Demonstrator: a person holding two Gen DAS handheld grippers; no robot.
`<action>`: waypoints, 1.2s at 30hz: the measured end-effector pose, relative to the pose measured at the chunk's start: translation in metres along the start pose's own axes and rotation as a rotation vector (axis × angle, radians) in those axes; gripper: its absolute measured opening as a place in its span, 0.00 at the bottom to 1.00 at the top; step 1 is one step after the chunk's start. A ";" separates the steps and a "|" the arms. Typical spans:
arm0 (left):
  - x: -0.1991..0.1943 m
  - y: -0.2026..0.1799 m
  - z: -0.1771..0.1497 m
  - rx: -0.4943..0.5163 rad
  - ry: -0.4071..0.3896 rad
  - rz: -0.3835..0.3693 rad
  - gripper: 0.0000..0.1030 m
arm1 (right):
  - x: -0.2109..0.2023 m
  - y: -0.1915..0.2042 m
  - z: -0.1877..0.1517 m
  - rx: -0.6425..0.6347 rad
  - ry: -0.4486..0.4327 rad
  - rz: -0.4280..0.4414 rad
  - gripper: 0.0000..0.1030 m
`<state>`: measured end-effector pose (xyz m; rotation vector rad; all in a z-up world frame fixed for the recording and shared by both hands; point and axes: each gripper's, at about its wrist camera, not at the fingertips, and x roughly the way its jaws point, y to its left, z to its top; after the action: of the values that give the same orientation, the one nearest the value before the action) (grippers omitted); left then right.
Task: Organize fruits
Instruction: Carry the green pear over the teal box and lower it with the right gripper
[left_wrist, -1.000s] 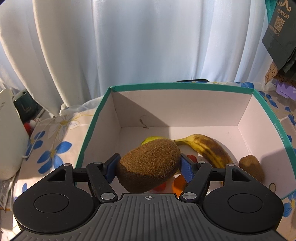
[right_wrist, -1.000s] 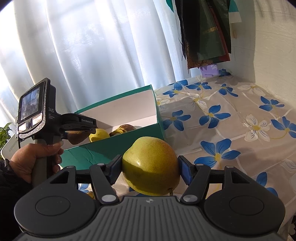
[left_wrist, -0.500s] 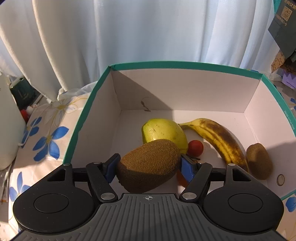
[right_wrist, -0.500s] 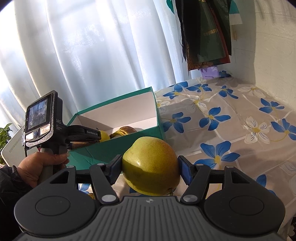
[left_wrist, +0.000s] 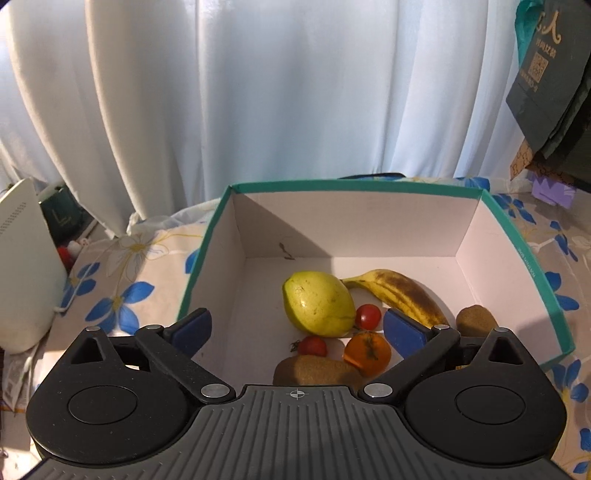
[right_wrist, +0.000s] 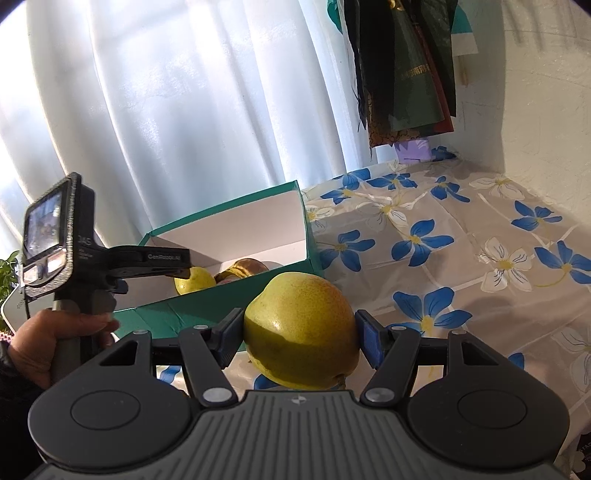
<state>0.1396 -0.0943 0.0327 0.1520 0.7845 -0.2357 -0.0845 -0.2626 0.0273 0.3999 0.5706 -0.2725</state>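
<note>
My left gripper (left_wrist: 297, 328) is open and empty above the near part of a green-rimmed white box (left_wrist: 369, 186). A brown kiwi (left_wrist: 317, 370) lies on the box floor just below it. Also in the box are a green pear (left_wrist: 317, 303), a spotted banana (left_wrist: 400, 293), two small red tomatoes (left_wrist: 368, 316), an orange fruit (left_wrist: 367, 351) and a second kiwi (left_wrist: 475, 320). My right gripper (right_wrist: 300, 338) is shut on a yellow-green pear (right_wrist: 301, 334), held in front of the box (right_wrist: 229, 295). The left gripper's handle (right_wrist: 74, 254) shows in the right wrist view.
The box stands on a cloth with blue flowers (right_wrist: 461, 258). White curtains (left_wrist: 258, 92) hang behind it. A white device (left_wrist: 26, 266) stands left of the box. Dark bags (right_wrist: 402, 66) hang at the right by a white wall.
My left gripper has opened and let the kiwi go; it now lies on the box floor. The left gripper has drawn back a little. The right gripper still holds the pear.
</note>
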 end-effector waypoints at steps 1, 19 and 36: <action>-0.010 0.004 -0.003 -0.008 -0.013 0.003 1.00 | 0.000 0.000 0.001 -0.001 -0.002 -0.001 0.62; -0.066 0.035 -0.038 -0.076 -0.034 0.058 1.00 | 0.013 0.016 0.020 -0.093 -0.011 0.023 0.62; -0.084 0.045 -0.055 -0.078 -0.030 0.147 1.00 | 0.066 0.058 0.062 -0.199 -0.045 0.060 0.62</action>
<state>0.0571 -0.0258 0.0564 0.1314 0.7479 -0.0675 0.0181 -0.2478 0.0543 0.2176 0.5355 -0.1649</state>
